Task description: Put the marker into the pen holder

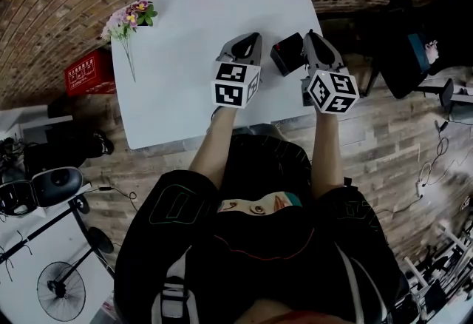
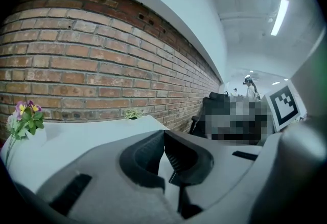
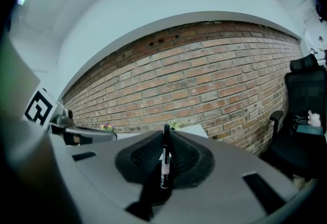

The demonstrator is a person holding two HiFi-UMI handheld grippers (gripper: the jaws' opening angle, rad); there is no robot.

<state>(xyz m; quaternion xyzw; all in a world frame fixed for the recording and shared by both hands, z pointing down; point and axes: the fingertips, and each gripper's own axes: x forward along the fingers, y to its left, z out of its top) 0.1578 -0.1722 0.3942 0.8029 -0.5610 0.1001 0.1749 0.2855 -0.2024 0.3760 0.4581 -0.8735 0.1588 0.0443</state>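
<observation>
Right gripper point(image 3: 166, 135) clenched on slim black cylindrical marker point(image 3: 164, 166), white label. Left gripper point(image 2: 163, 135) closed, empty. Boxy black holder point(image 1: 285, 55) on smooth white table point(image 1: 185, 41).

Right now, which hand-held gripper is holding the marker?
The right hand-held gripper: the marker stands upright, pinched between its jaws. The left hand-held gripper has its jaws together with nothing between them.

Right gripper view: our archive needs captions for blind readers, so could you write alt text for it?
A black marker stands upright, pinched between the fingers of the right gripper. Behind it run a red brick wall and a white table's corner, with a black office chair at right.
</observation>
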